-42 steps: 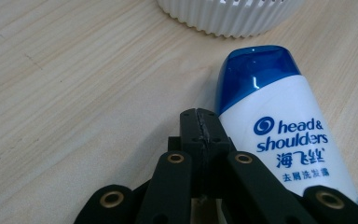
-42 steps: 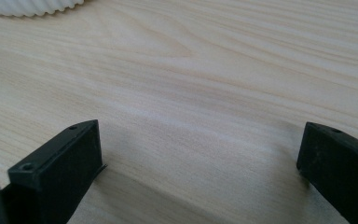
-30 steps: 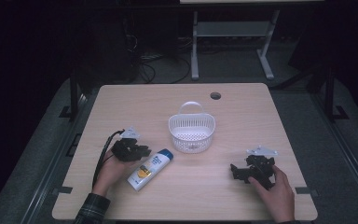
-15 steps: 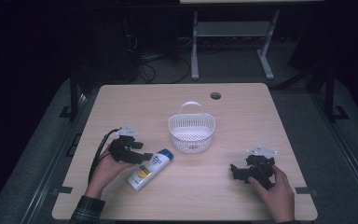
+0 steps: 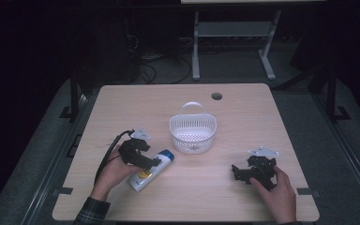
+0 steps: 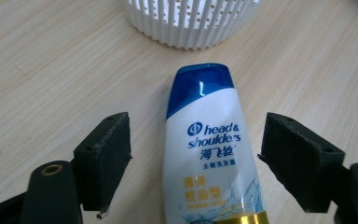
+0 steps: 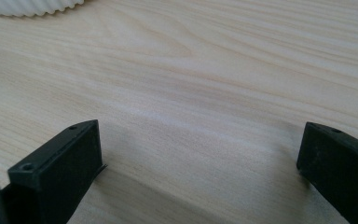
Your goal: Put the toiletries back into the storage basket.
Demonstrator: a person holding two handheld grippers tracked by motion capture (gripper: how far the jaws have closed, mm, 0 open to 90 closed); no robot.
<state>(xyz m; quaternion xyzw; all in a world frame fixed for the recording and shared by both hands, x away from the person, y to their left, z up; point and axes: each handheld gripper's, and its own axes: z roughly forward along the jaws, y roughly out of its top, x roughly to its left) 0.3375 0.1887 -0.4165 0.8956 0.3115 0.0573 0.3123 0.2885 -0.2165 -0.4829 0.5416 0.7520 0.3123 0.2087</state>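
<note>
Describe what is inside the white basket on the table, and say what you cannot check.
In the high view the white basket shows bare perforated floor and slatted walls, nothing lying in it. Its near wall hides a strip of floor behind it, so something small and flat there cannot be ruled out.

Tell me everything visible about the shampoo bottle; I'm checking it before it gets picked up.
The shampoo bottle is glossy white plastic with a blue cap, blue lettering and a gold band. It lies flat on the wooden table, cap toward the white basket. The left gripper straddles it, jaws open, pads clear of its sides.
</note>
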